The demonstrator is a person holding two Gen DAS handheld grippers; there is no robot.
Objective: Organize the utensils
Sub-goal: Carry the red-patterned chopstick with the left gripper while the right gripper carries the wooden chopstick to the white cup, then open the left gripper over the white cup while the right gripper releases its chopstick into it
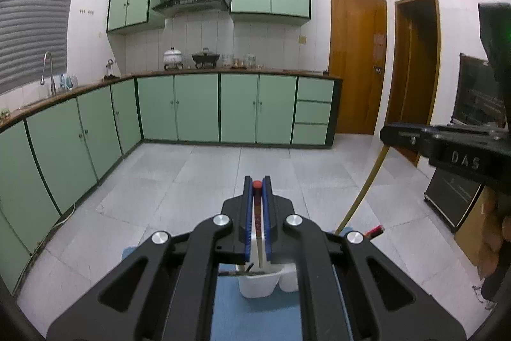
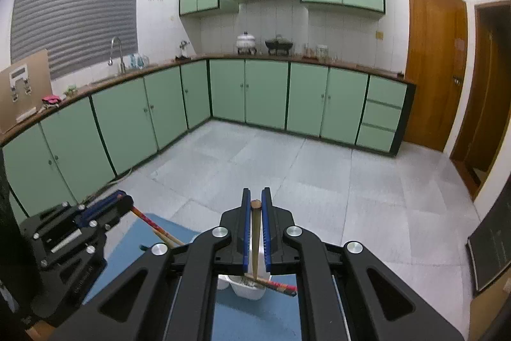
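Observation:
In the left wrist view my left gripper (image 1: pixel 257 181) is shut on a red-tipped chopstick (image 1: pixel 256 185) that runs down between its blue pads toward a white utensil holder (image 1: pixel 257 283). At the right edge of that view my right gripper (image 1: pixel 388 133) holds a tan chopstick (image 1: pixel 364 190) slanting down. In the right wrist view my right gripper (image 2: pixel 256 195) is shut on that tan chopstick (image 2: pixel 256 205), whose lower end reaches the white holder (image 2: pixel 249 290). A red patterned chopstick (image 2: pixel 282 287) lies across the holder's rim. My left gripper (image 2: pixel 124 201) at the left grips a red patterned chopstick (image 2: pixel 150 222).
The holder stands on a blue mat (image 1: pixel 255 318) at the near edge. Beyond lie a grey tiled floor (image 2: pixel 287 168), green cabinets (image 2: pixel 265 91) under a counter with pots, and wooden doors (image 2: pixel 434 63) at the right. A black case (image 1: pixel 453 197) and cardboard box stand at the right.

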